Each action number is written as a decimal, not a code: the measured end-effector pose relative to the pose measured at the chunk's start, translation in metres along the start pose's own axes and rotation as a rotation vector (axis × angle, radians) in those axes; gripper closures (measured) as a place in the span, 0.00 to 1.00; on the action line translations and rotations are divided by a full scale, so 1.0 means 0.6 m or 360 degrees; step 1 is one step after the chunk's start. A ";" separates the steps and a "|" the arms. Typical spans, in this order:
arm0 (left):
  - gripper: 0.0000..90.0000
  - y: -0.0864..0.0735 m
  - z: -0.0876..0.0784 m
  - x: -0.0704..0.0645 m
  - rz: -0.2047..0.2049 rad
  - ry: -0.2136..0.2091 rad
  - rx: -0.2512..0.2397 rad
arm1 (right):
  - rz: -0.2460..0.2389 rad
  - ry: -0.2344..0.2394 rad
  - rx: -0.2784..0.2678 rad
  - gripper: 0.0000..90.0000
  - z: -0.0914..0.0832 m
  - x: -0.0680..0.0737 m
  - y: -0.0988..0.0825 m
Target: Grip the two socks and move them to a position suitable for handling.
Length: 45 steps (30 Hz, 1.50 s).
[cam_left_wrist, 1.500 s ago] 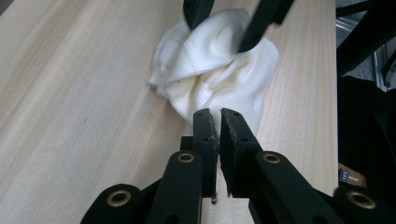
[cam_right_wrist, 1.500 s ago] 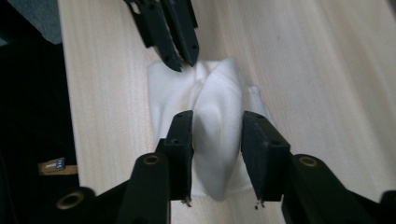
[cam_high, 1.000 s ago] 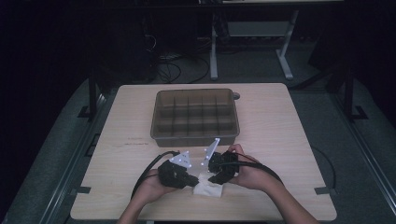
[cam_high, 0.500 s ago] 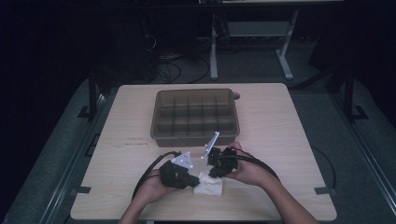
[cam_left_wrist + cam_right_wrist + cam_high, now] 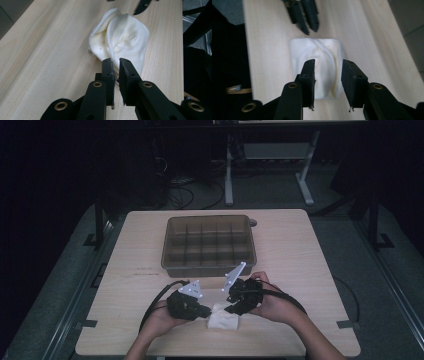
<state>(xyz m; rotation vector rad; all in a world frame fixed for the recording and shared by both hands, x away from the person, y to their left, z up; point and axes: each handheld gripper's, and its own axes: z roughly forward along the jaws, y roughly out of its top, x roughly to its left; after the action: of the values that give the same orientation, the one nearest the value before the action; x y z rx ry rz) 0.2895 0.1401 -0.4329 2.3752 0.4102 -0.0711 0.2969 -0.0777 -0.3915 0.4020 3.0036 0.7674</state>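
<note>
White folded cloth [image 5: 223, 320] lies on the bench [image 5: 300, 255] near its front edge, well in front of the brown divided tray [image 5: 208, 245], nothing between them. Cloth's long axis runs roughly left-right. Left tool [image 5: 115, 71] is pinched nearly closed on the cloth's edge. Right tool [image 5: 327, 75] hovers over the cloth, jaws just opened, apart, pads off the fabric.

Cream-white cloth [image 5: 120, 37]; pale wood-grain table [image 5: 300, 250]; smoky brown translucent box [image 5: 208, 245]; black tongs [image 5: 327, 72].
</note>
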 end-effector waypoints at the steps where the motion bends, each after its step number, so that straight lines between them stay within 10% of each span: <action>1: 0.91 0.000 -0.002 0.001 0.0003 0.0005 0.0001 | -0.0020 0.0016 -0.0008 0.70 -0.001 0.003 0.000; 24: 0.90 -0.015 -0.028 0.010 -0.0032 0.0055 -0.0027 | -0.0007 0.0088 0.0158 0.53 0.068 -0.012 0.010; 45: 0.90 -0.022 -0.046 0.017 -0.0054 0.0079 -0.0049 | -0.0025 -0.0020 0.0279 0.42 0.095 0.008 0.021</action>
<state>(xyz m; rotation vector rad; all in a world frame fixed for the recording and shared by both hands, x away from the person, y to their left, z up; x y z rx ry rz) 0.2930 0.1705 -0.4227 2.3438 0.4719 -0.0208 0.2998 -0.0389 -0.4356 0.3847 3.0685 0.4996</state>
